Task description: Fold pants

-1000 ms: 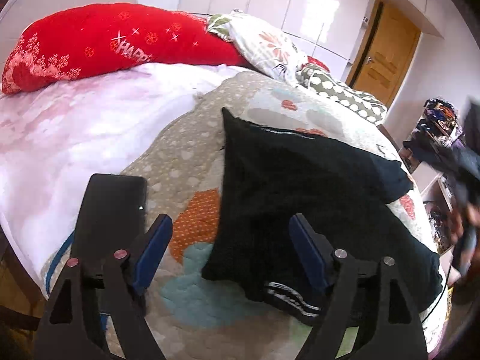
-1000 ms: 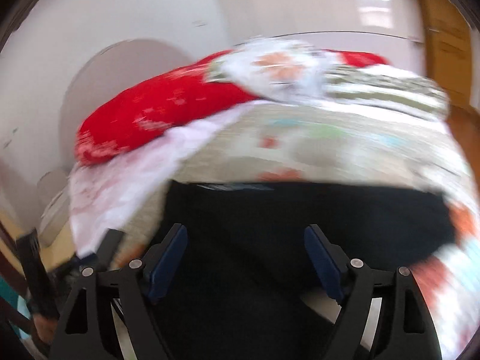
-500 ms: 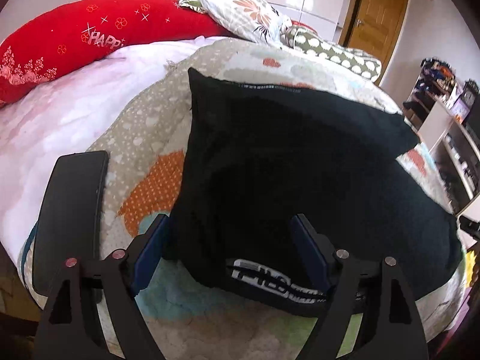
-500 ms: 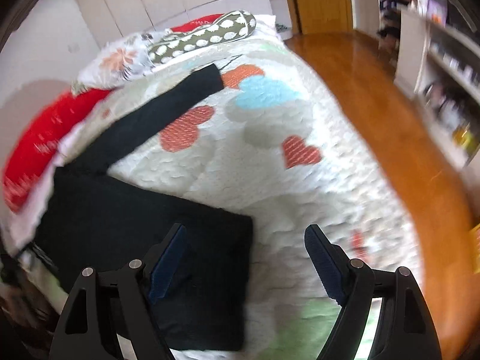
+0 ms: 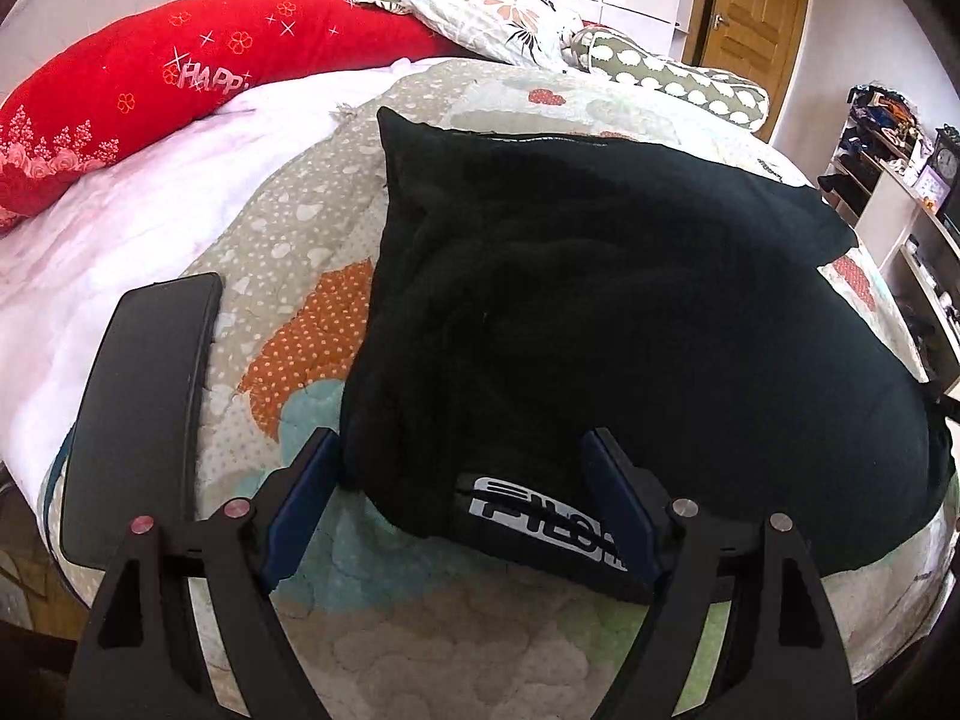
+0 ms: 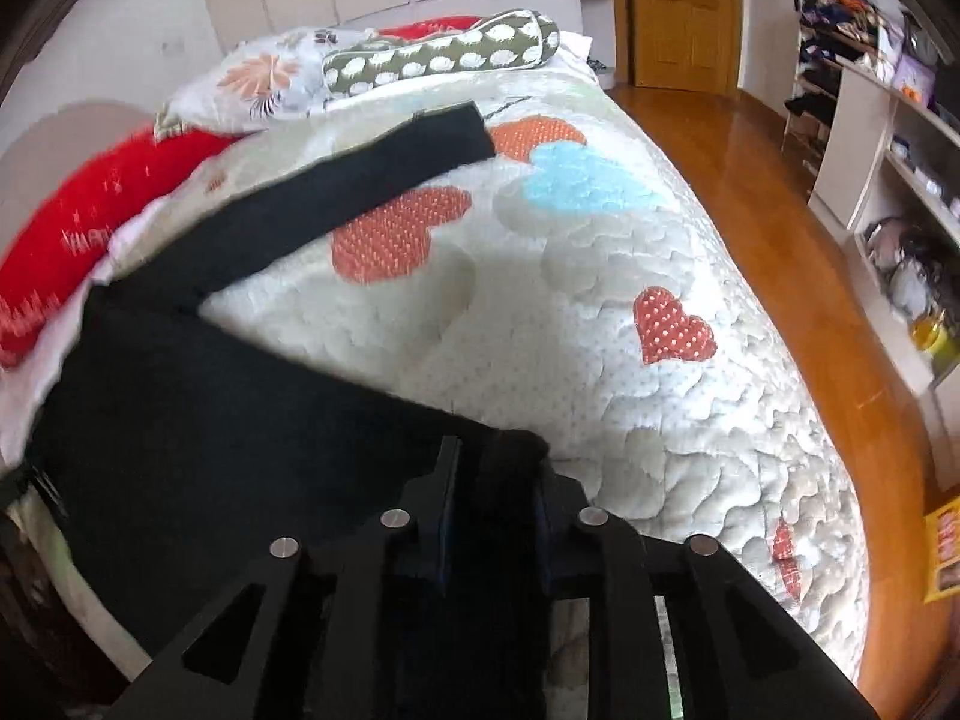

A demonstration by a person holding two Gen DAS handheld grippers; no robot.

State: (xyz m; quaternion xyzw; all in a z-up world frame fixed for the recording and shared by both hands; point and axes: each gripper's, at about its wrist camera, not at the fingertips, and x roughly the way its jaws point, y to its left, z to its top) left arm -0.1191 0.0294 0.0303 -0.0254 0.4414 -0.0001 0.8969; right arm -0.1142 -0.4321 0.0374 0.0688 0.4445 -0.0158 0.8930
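In the left wrist view, the black pants (image 5: 600, 312) lie spread on the quilt (image 5: 288, 252) of the bed, filling the frame from centre out to three o'clock, with the waistband and its white lettering (image 5: 540, 516) at six o'clock, nearest the camera. The left tongs (image 5: 462, 504) stand wide apart, one finger just off the cloth's edge at seven o'clock, the other over the waistband at five o'clock. They straddle that corner without pinching it, so nothing is gripped here yet; the placement looks like a set-up for taking the waist end, so that it can be lifted along with the other side. A dark phone (image 5: 144, 408) lies flat at nine o'clock, just beside the pants and clear of them. A red pillow (image 5: 150, 96) and patterned pillows sit at eleven and one o'clock, well apart from the work.

In the right wrist view, the pants (image 6: 210, 420) run from seven o'clock toward the centre, and one leg (image 6: 360, 180) stretches away toward twelve o'clock over the heart-print quilt (image 6: 600, 312). The right tongs (image 6: 492, 504) at six o'clock are closing, with a bunch of black cloth between the fingers, which already look to press on it. This seems to be the end of the near leg, taken at its corner so the leg can be carried across onto the other.
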